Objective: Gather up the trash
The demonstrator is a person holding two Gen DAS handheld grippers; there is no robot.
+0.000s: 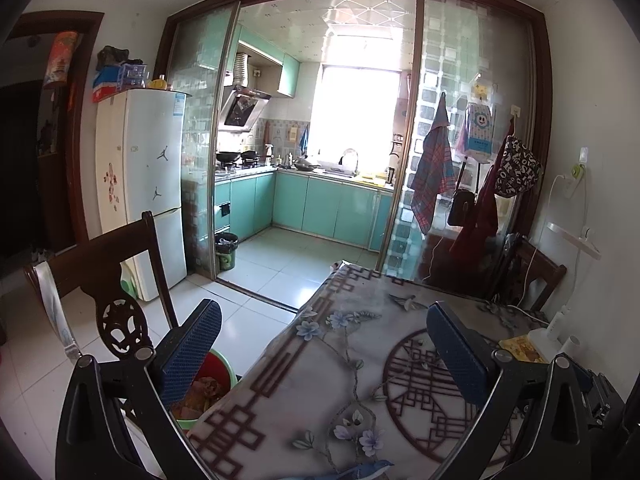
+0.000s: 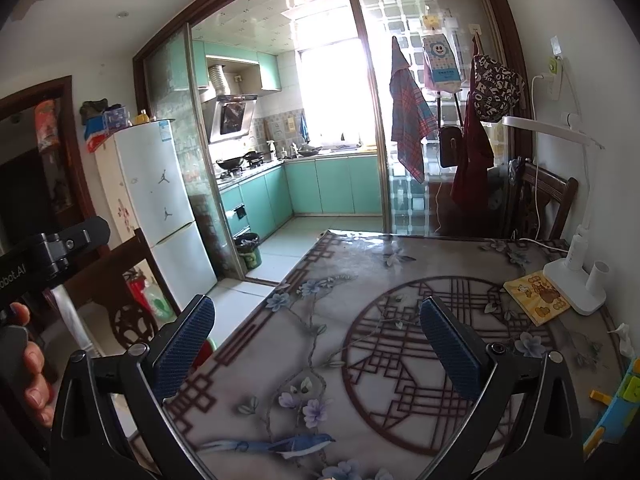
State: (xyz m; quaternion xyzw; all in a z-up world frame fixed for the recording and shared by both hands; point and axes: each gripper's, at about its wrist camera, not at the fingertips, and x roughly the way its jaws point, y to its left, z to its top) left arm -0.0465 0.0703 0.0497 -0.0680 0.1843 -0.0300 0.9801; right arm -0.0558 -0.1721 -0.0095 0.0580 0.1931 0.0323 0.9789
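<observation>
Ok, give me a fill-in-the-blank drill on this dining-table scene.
1. Both the left gripper and right gripper are ____.
2. The yellow picture book lies beside the base of the white desk ____.
3. The green plastic basin sits ____ the patterned table's edge.

Missing: open; lamp; below

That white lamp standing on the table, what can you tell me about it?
The white desk lamp stands upright at the far right of the table, close to the wall. It looks like smooth plastic: a flat rectangular base, a slim stem rising from it, and a long thin flat head reaching out over the table. A short white cylinder sits on the base beside the stem. A yellow illustrated booklet lies right against the base. A white cord runs along the table behind it; whether it belongs to the lamp is unclear.
</observation>
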